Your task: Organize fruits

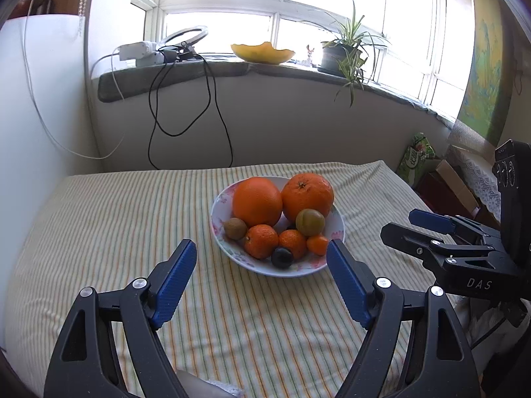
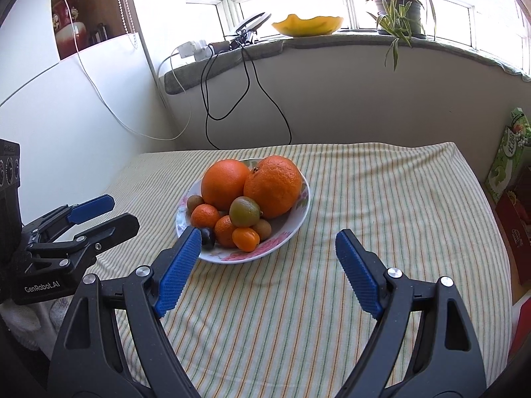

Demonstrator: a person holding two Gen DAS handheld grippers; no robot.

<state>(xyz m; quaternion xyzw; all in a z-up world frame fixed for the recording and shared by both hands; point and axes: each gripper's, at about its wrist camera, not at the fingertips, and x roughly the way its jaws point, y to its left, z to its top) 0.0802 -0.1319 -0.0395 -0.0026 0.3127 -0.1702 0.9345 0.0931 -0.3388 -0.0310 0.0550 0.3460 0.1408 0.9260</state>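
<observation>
A white flowered bowl (image 1: 219,229) (image 2: 300,209) stands on the striped cloth, heaped with fruit. Two big oranges (image 1: 257,202) (image 2: 225,184) fill its back. In front lie small tangerines (image 1: 261,241) (image 2: 205,216), a green-brown plum (image 1: 310,222) (image 2: 245,211), a kiwi (image 1: 235,228), a dark plum (image 1: 282,257) (image 2: 208,236) and a kumquat (image 2: 245,238). My left gripper (image 1: 262,255) hovers open just before the bowl, nothing between its blue pads. My right gripper (image 2: 268,245) is open too, on the near right side of the bowl. Each gripper shows at the edge of the other's view.
The striped tablecloth (image 1: 132,219) (image 2: 381,199) covers the table up to a white wall. On the windowsill stand a yellow dish (image 1: 262,52) (image 2: 307,26), a potted plant (image 1: 345,53) (image 2: 398,10) and a power strip with hanging cables (image 1: 186,99). Boxes (image 2: 507,165) sit at the right.
</observation>
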